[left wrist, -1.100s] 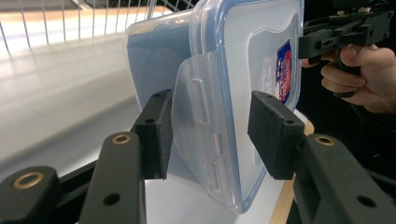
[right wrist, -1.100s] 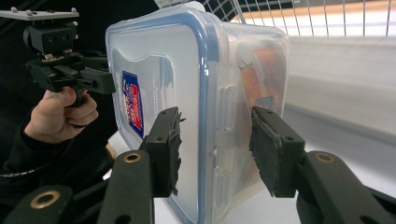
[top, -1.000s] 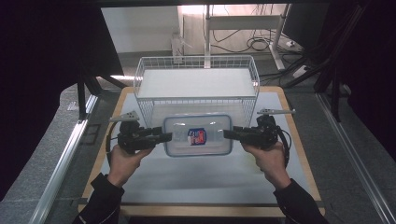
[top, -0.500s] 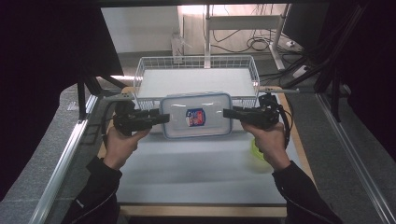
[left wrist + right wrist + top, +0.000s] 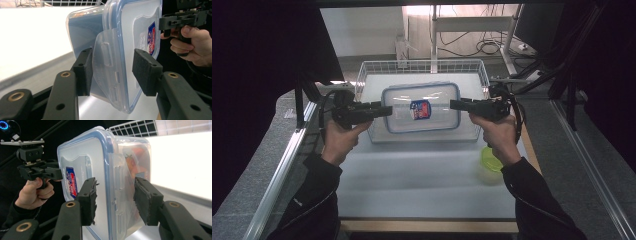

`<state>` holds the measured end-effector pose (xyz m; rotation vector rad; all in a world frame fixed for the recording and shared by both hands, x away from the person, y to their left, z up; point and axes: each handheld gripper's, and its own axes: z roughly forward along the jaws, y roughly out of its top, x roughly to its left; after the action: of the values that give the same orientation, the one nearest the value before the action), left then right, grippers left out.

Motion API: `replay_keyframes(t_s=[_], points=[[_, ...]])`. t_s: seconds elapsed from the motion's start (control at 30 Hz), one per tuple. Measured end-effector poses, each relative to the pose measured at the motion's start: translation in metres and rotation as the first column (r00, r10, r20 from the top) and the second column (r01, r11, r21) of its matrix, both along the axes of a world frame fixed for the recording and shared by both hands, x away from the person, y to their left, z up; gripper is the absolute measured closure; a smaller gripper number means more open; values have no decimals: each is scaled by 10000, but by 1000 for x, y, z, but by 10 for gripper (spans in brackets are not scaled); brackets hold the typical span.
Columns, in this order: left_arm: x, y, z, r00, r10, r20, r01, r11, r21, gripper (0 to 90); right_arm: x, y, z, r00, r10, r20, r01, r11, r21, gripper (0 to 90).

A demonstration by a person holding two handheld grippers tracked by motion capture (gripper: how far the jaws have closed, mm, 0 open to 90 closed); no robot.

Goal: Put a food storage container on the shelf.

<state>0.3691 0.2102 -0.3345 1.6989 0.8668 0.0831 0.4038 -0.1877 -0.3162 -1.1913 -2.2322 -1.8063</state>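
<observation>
Clear lidded box [image 5: 421, 108] held level above wire basket [image 5: 367, 75], left gripper [image 5: 384, 111] and right gripper [image 5: 456, 105] each clamped on an end latch, contents blurred, green bowl [image 5: 490, 159] partly hidden by right forearm.

Both grippers, the left gripper [image 5: 384, 110] and the right gripper [image 5: 454, 104], are matte black with pistol handles. Behind the square foam pads [image 5: 146, 71] at the fingertips, brass-ringed screw holes dot the arms. The person wears dark sleeves [image 5: 314, 197]; black cables [image 5: 515, 117] loop behind the handles.
</observation>
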Motion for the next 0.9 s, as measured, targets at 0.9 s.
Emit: replay_keyframes(t_s=[0.9], points=[[56, 9, 31, 9995, 36, 312, -24, 9992, -391, 523, 52, 5, 23, 9992, -331, -239, 345, 9974, 625, 538]])
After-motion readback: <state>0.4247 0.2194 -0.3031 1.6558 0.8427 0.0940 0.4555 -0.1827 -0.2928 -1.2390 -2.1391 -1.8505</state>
